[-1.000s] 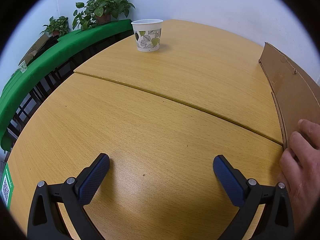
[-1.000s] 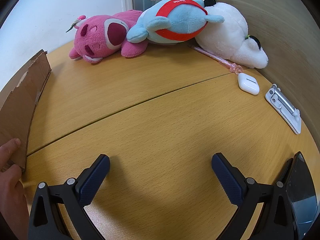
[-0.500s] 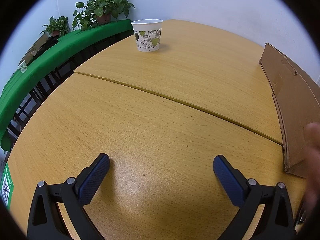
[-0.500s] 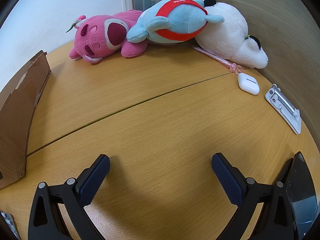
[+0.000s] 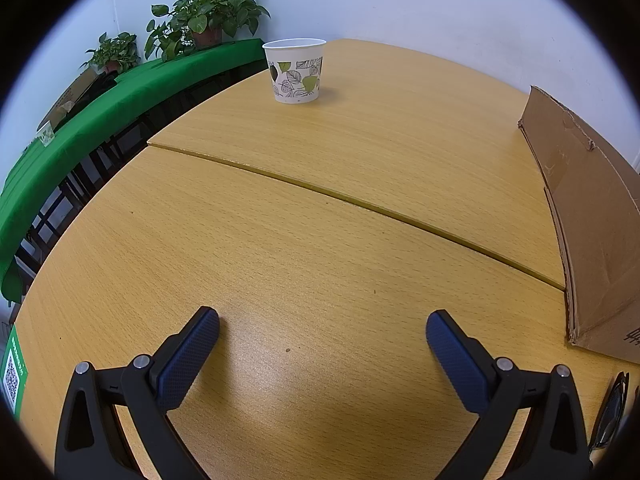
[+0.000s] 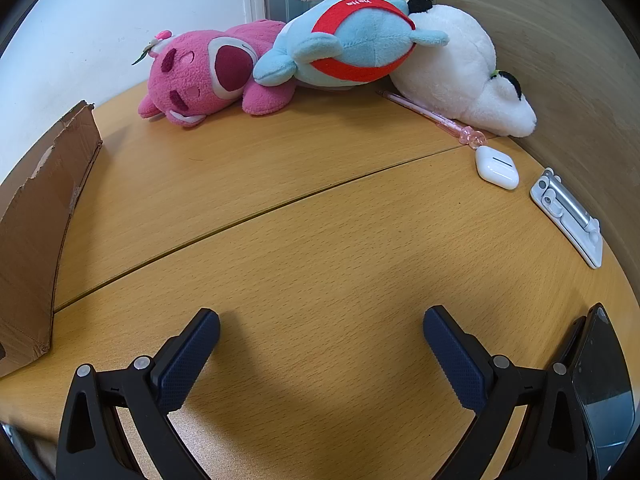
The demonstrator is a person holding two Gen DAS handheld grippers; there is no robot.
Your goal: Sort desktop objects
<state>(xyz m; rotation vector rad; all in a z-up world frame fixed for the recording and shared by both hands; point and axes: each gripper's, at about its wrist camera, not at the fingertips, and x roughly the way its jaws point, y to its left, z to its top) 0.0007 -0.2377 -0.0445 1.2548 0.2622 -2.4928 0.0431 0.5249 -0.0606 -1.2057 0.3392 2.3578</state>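
Note:
My left gripper [image 5: 322, 326] is open over bare wooden table, nothing between its fingers. A leaf-patterned paper cup [image 5: 295, 70] stands far ahead of it. A cardboard box [image 5: 592, 216] sits to its right, and dark glasses [image 5: 612, 412] peek in at the lower right edge. My right gripper [image 6: 320, 326] is open too, empty. Ahead of it lie a pink plush bear [image 6: 204, 74], a blue plush [image 6: 352, 42] and a white plush [image 6: 460, 72]. At the right are a pink pen [image 6: 432, 118], a white earbud case [image 6: 496, 168], a white folding stand [image 6: 568, 212] and a black phone [image 6: 600, 384].
The same cardboard box [image 6: 36, 216] stands left of my right gripper. A wood-panel wall [image 6: 568, 60] closes the right side. Beyond the table's left edge run a green-covered bench [image 5: 100, 100] and potted plants [image 5: 204, 16]. A green QR sticker [image 5: 12, 372] marks the table's near-left corner.
A hand that held the box's near corner one second ago has withdrawn and is out of both views. Both grippers stay where they were.

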